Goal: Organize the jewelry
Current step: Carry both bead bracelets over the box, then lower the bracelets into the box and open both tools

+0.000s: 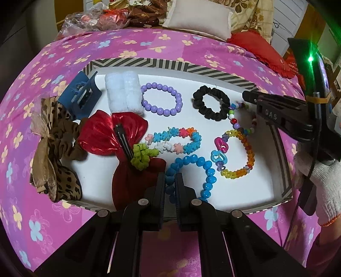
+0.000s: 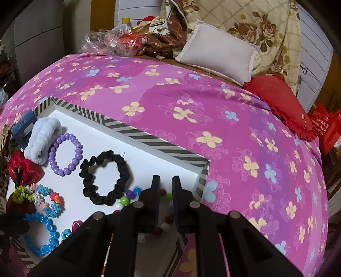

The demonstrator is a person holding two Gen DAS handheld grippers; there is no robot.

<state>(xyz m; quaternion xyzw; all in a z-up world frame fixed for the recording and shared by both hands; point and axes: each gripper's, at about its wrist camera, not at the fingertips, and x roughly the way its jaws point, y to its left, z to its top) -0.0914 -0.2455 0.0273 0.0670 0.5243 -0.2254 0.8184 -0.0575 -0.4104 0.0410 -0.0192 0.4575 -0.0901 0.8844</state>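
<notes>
A tray (image 1: pixel 140 62) lies on the bed (image 1: pixel 149 42); in it, a bead bracelet (image 1: pixel 162 100) sits left of a scrunchie (image 1: pixel 211 104), a pillow (image 1: pixel 198 19) behind.

Right gripper (image 1: pixel 247 95) side: raised letters "DAS"
Red bag (image 2: pixel 329 130): white print, too small to read

Between my matt black plastic fingers (image 1: pixel 170 183) lie glossy blue beads (image 1: pixel 204 168); the red bow (image 1: pixel 110 134) is shiny satin-like cloth; the black scrunchie (image 1: pixel 211 104) matt gathered fabric; the white band (image 1: pixel 123 91) fluffy; the tray (image 1: pixel 162 64) smooth card.
</notes>
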